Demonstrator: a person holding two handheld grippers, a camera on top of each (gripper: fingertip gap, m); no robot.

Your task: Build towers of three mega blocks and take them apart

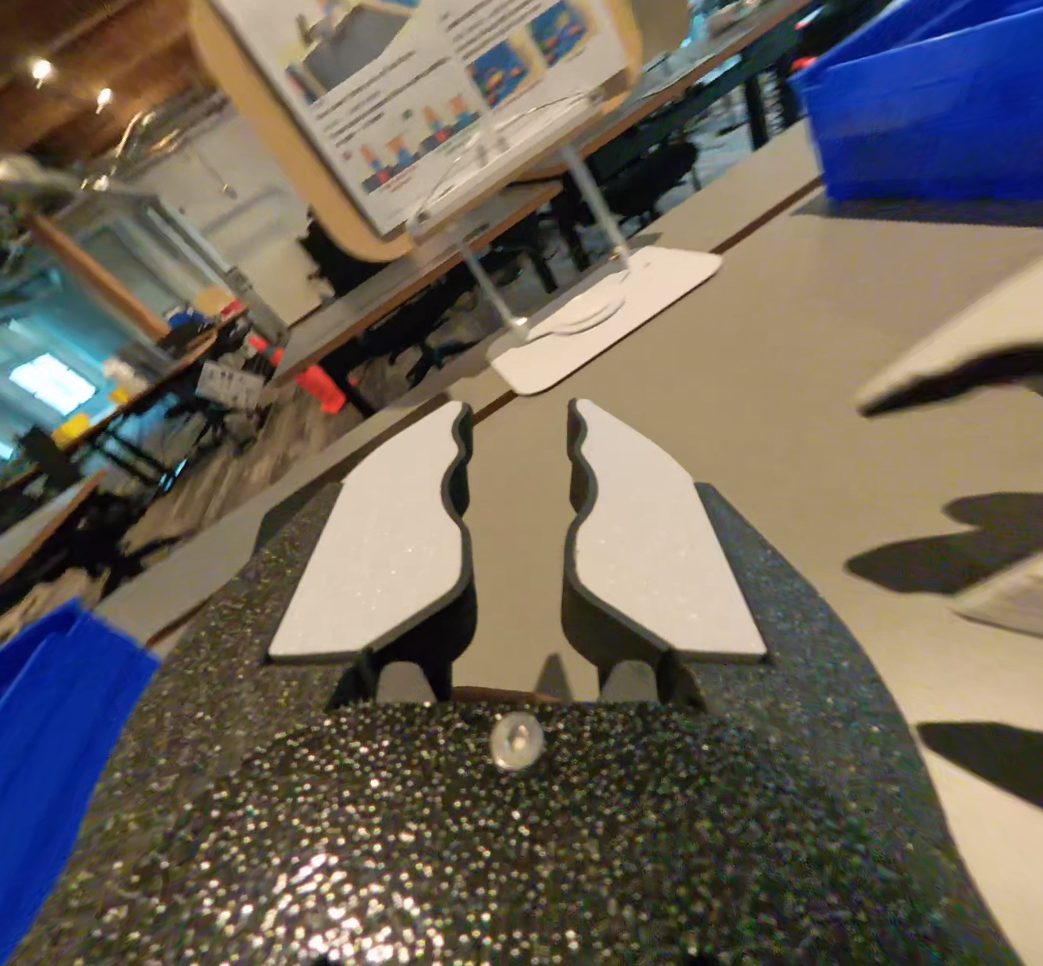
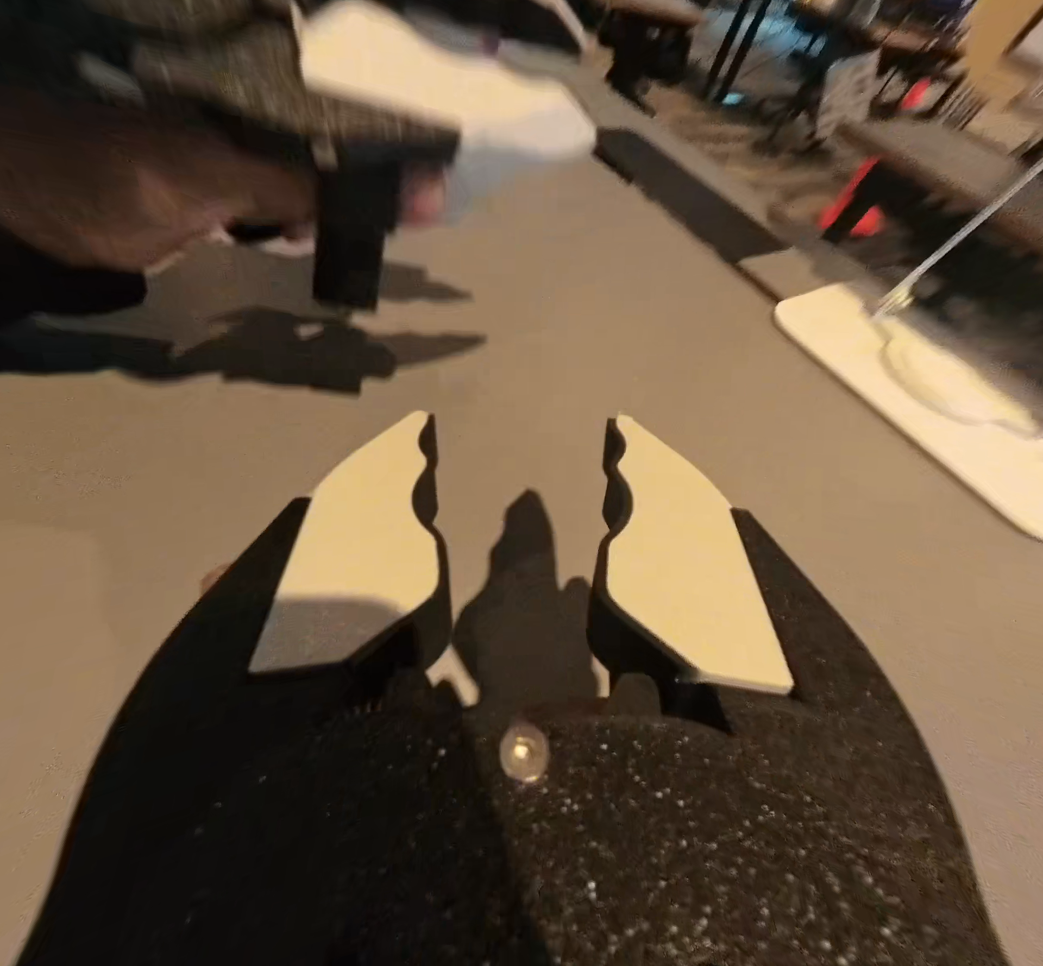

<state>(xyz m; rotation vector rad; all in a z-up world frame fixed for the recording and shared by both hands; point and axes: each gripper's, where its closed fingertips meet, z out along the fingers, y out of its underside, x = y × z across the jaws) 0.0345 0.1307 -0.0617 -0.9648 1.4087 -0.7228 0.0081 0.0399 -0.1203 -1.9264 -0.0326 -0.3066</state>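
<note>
Above the grey table (image 1: 762,403), both claws gape empty.

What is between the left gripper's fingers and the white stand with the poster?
Nothing but bare grey table. In the left wrist view, the open left gripper points toward the white stand base, with no blocks between.

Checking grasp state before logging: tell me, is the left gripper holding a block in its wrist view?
No, the left gripper is open, with only bare grey table between its fingers.
</note>
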